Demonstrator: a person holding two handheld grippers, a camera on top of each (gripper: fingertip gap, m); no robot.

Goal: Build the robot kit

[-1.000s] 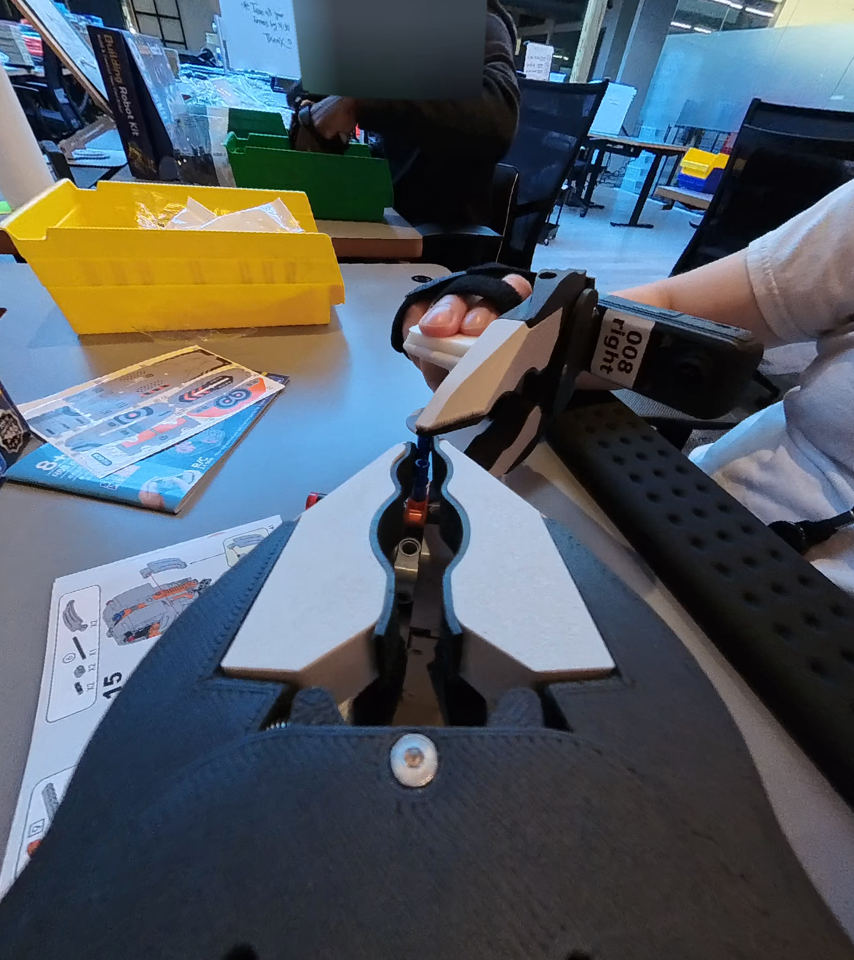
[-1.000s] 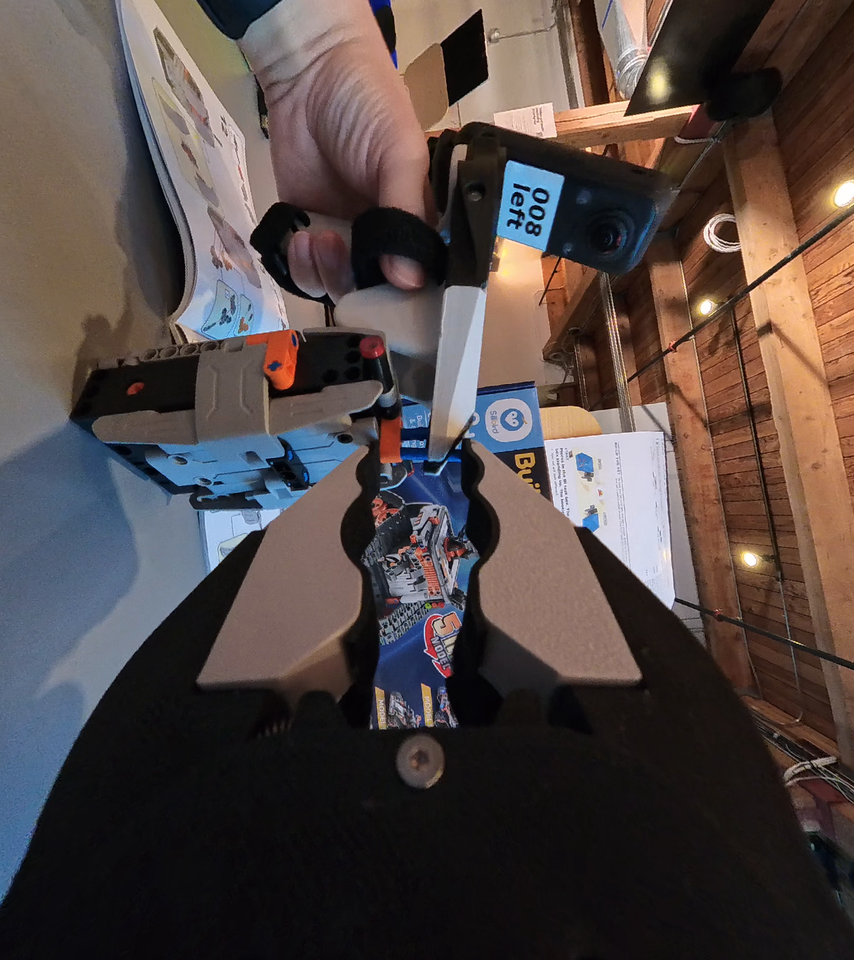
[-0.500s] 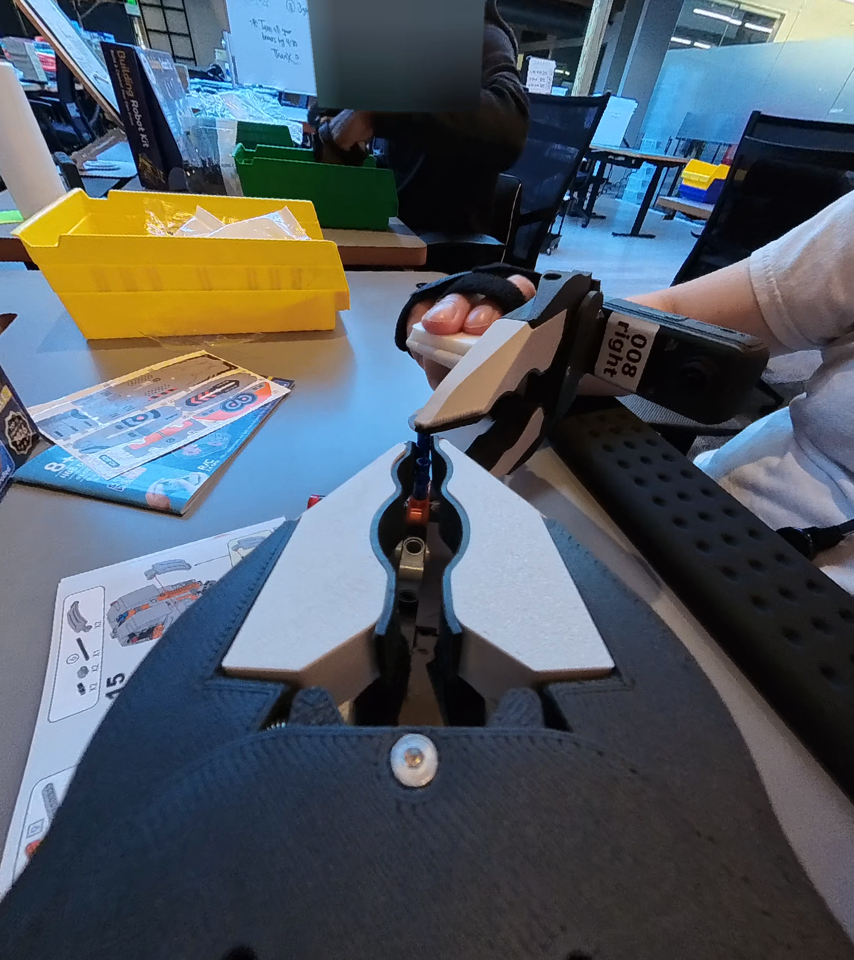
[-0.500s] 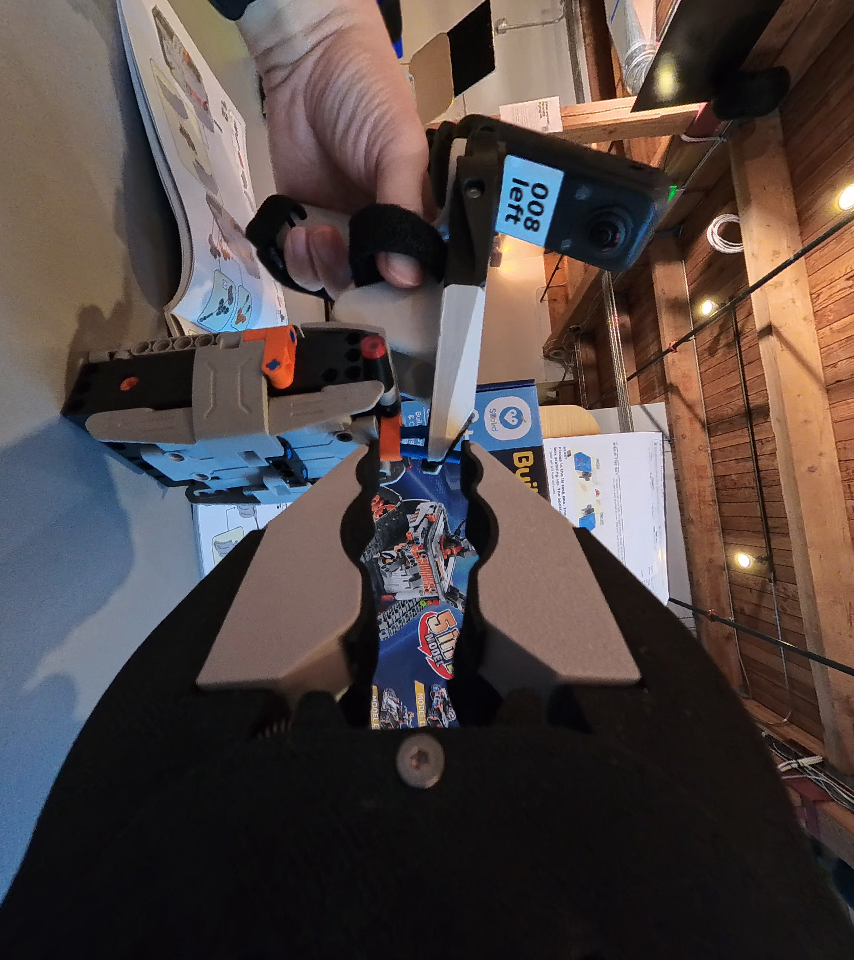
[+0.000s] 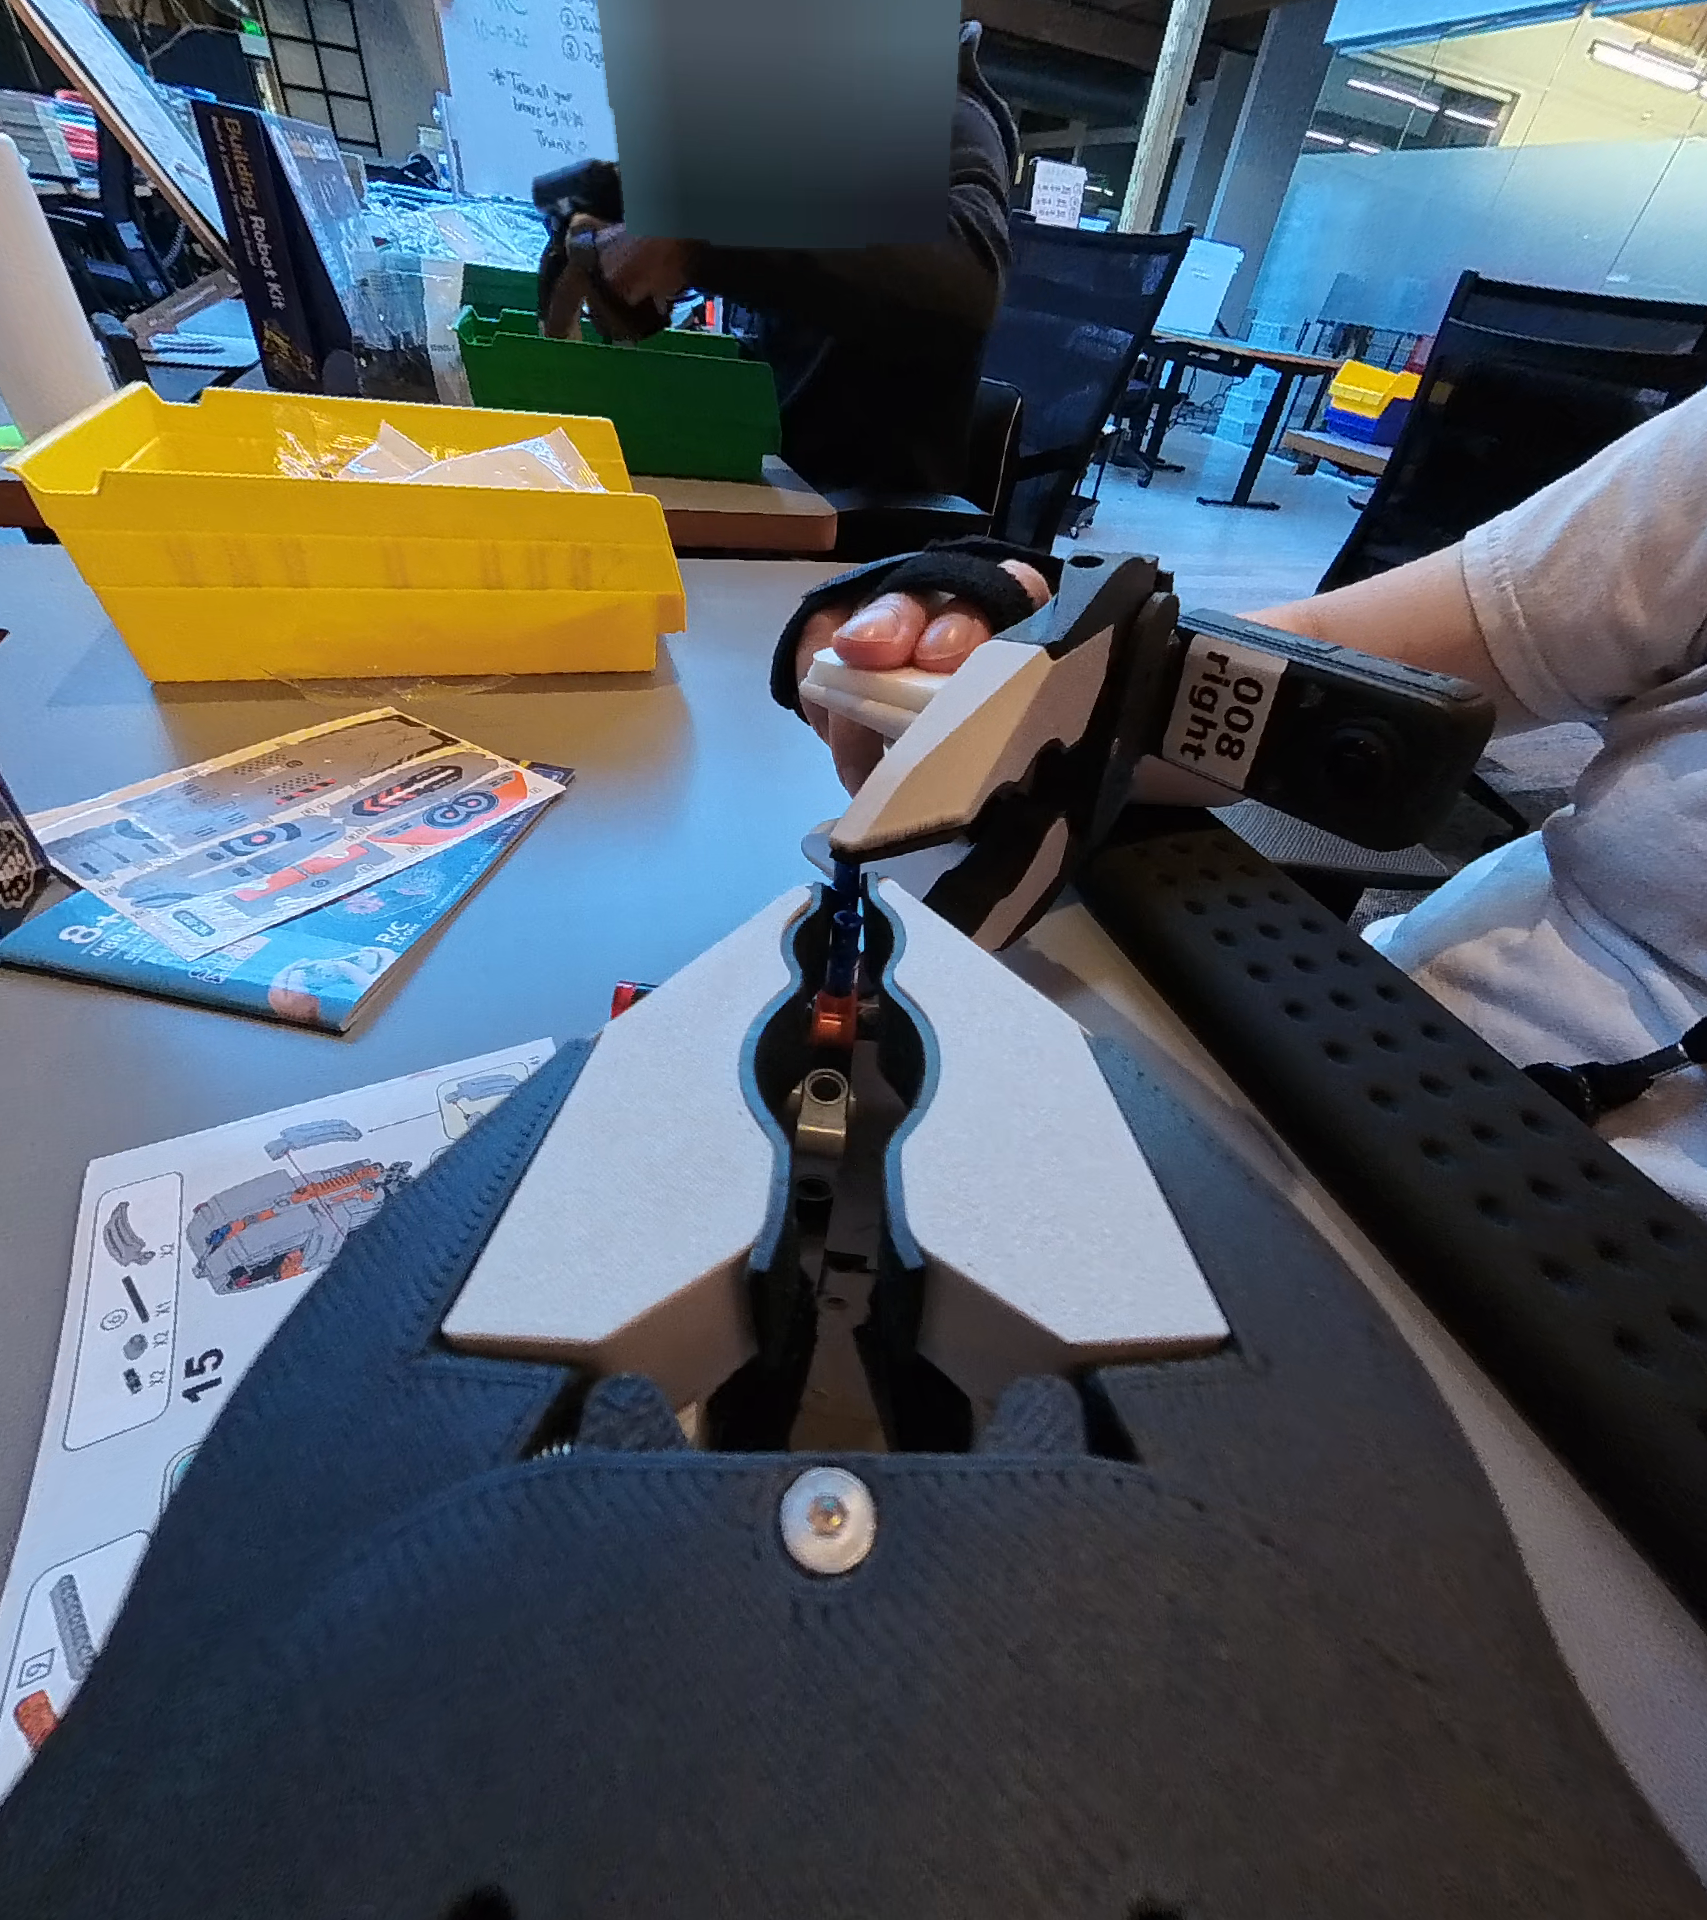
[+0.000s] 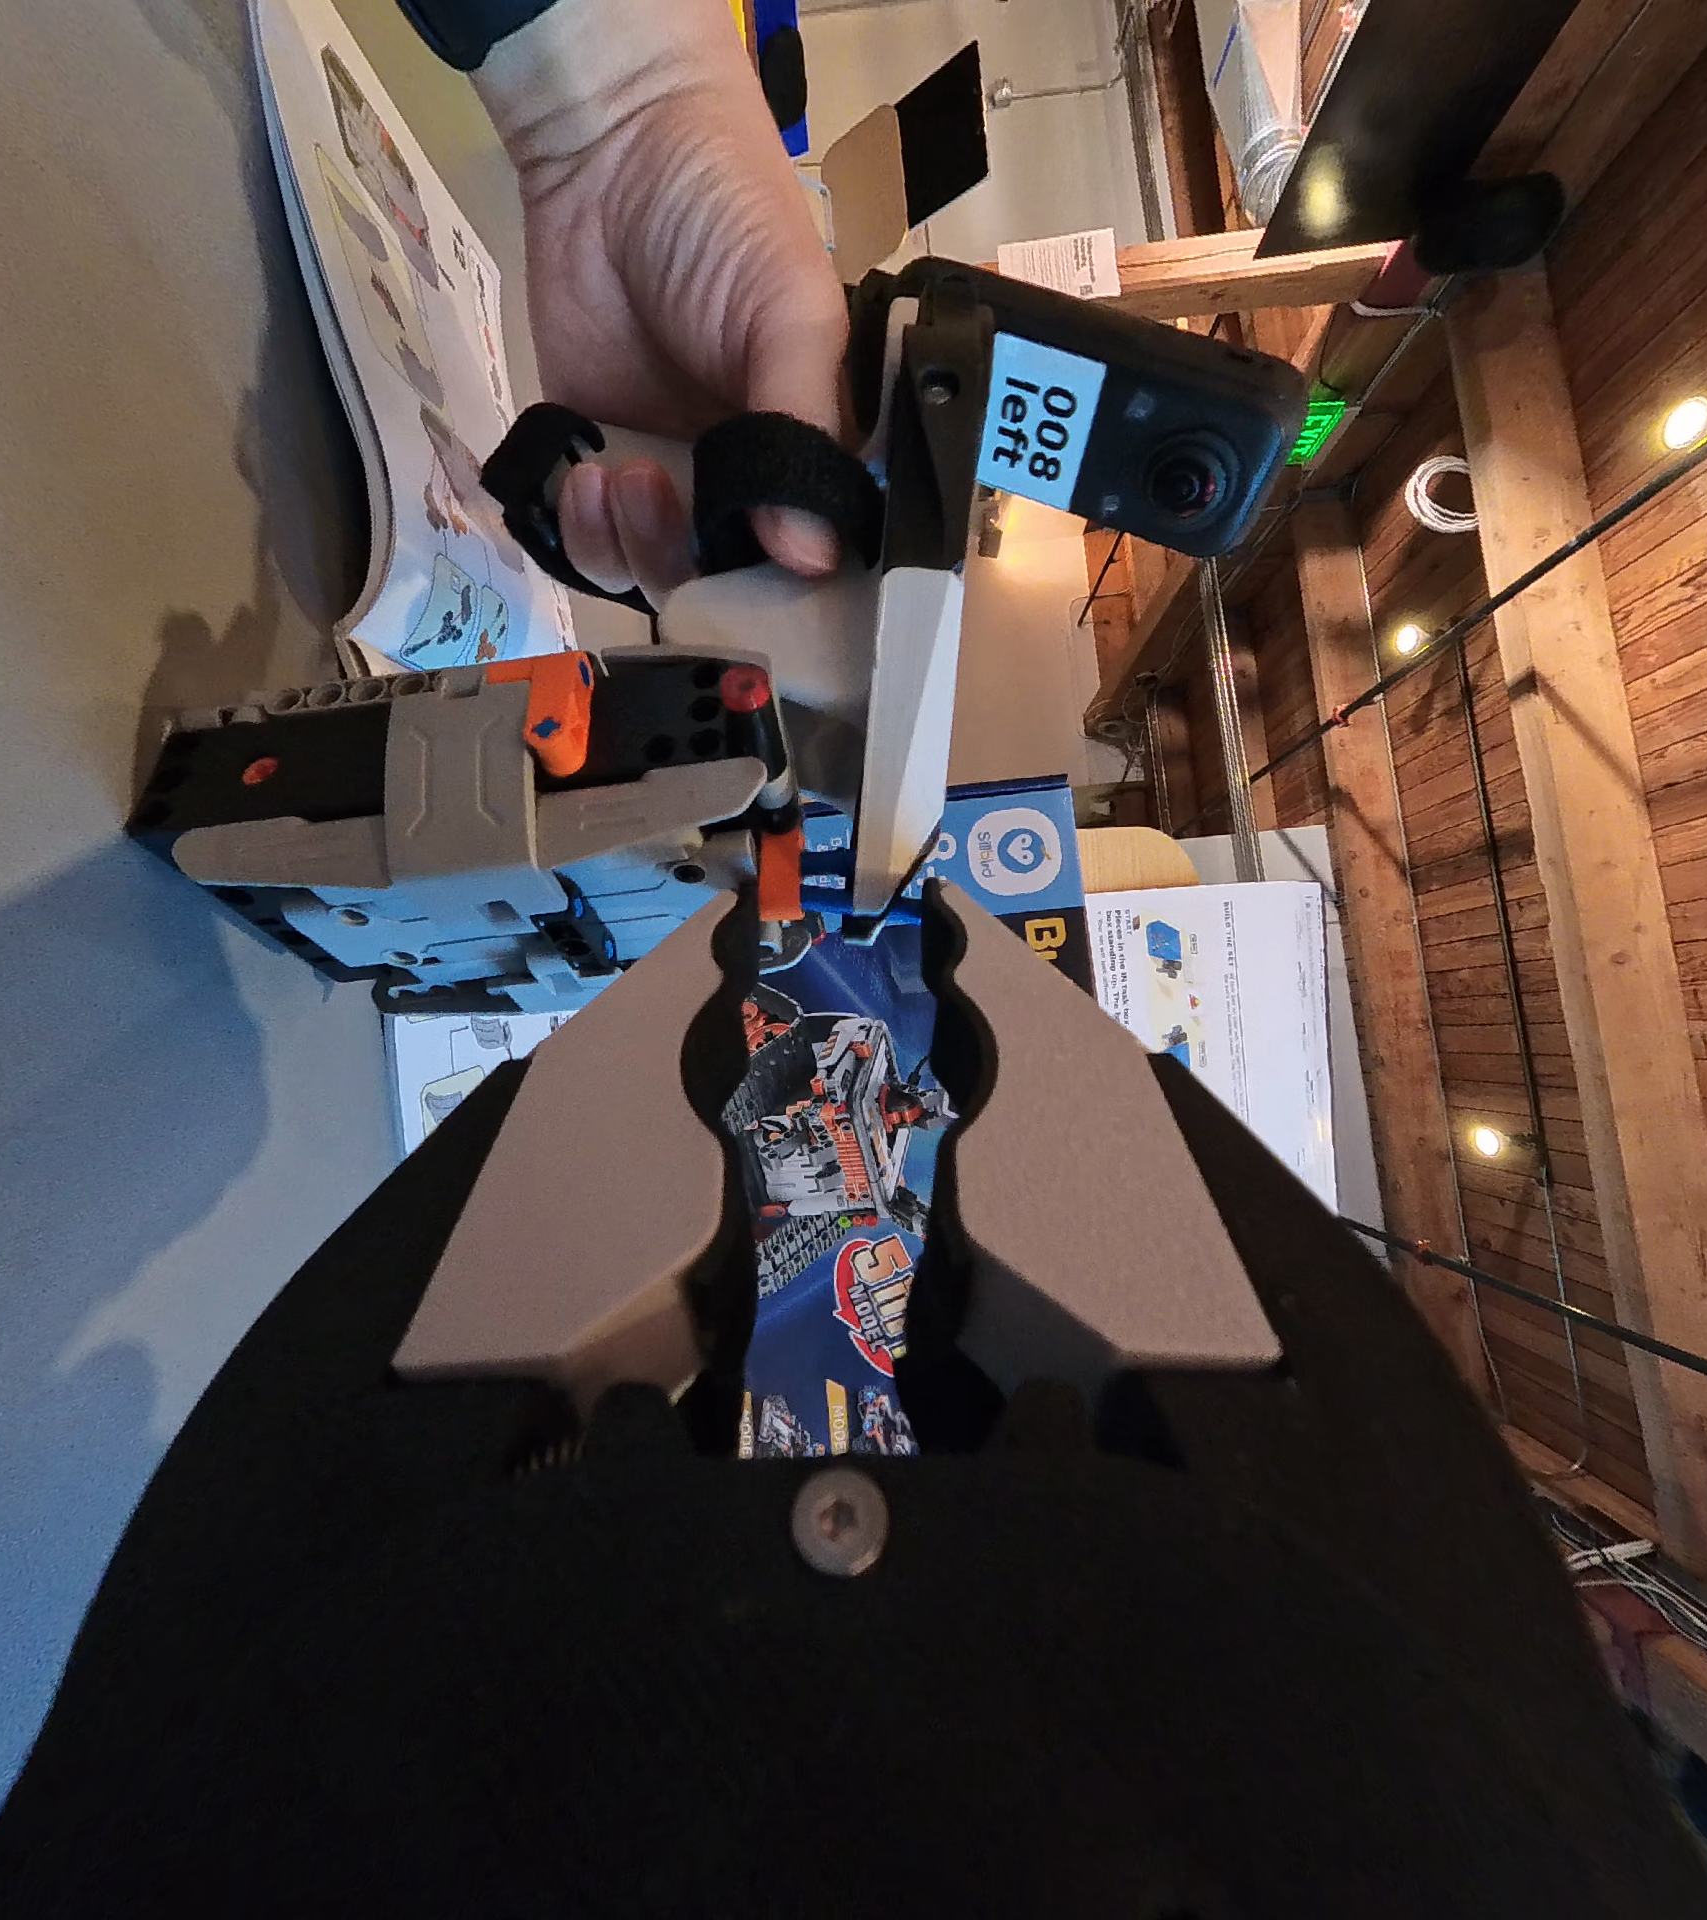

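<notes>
My left gripper (image 5: 844, 902) is shut on a grey, black and orange brick model (image 5: 821, 1117); only a strip of the model shows between the fingers. A thin blue pin (image 5: 841, 935) sticks out of an orange connector at the model's front. My right gripper (image 5: 833, 847) meets the pin's far end. In the right wrist view the model (image 6: 454, 810) hangs just above the grey table, held by the left gripper's white finger (image 6: 906, 748). My right gripper (image 6: 844, 899) is partly open, with its tips on either side of the orange connector (image 6: 779, 873) and the pin.
A yellow bin (image 5: 361, 582) and a green bin (image 5: 620, 395) stand at the back. Sticker sheets and a booklet (image 5: 298, 821) and an open instruction page (image 5: 163, 1299) lie on the table. A printed box (image 6: 838, 1143) stands behind the model. A person (image 5: 880, 343) sits opposite.
Nothing has visibly changed apart from a slight shift of both views. Both grippers stay where they were at the model and the pin.
</notes>
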